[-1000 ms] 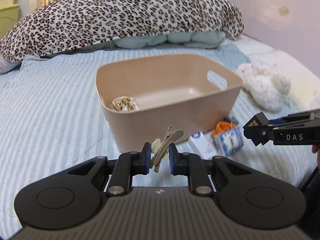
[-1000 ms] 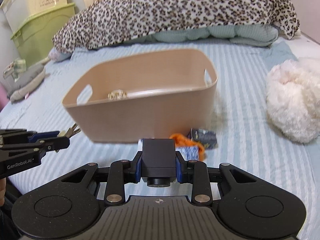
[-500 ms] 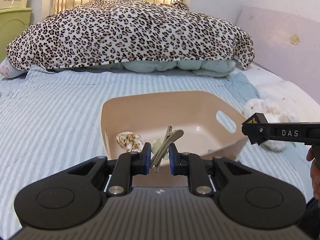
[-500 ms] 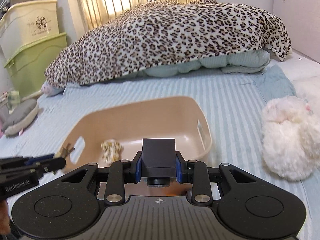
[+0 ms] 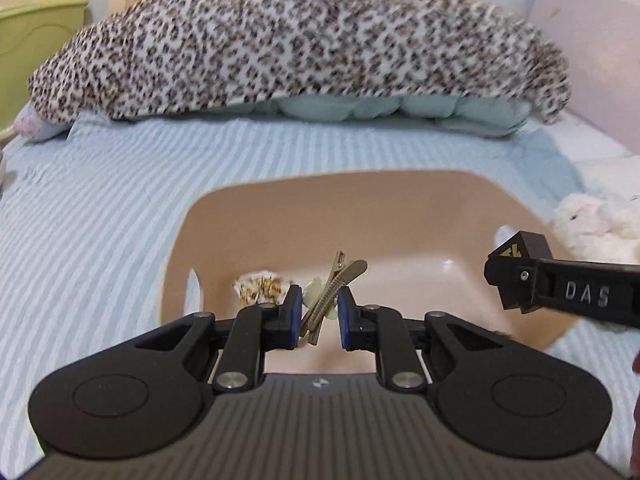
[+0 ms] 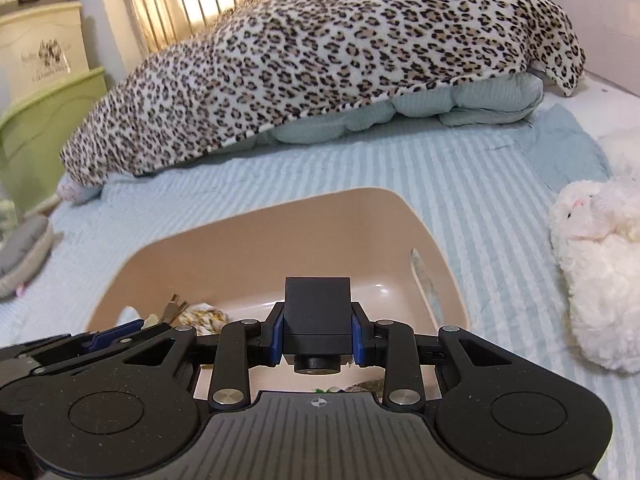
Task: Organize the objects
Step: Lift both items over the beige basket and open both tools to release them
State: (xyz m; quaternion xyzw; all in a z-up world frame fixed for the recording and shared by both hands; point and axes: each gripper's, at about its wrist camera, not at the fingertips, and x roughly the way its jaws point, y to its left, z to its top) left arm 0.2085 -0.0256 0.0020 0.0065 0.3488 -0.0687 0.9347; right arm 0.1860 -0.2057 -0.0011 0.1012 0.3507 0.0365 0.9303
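Bed [image 5: 100,216]: clip [image 5: 332,286] seemingly between tool [image 5: 318,314] pads.

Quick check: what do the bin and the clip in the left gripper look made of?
Bin: looks like moulded plastic, beige, smooth semi-gloss; a highlight shows on its floor, and the handle slots are cut cleanly. Clip: probably metal with a matte olive-tan finish; thin, ridged, flat blades. Cannot confirm.

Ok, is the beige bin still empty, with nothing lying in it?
No, a small patterned fabric item already lies on the floor of the beige bin, near its left wall.
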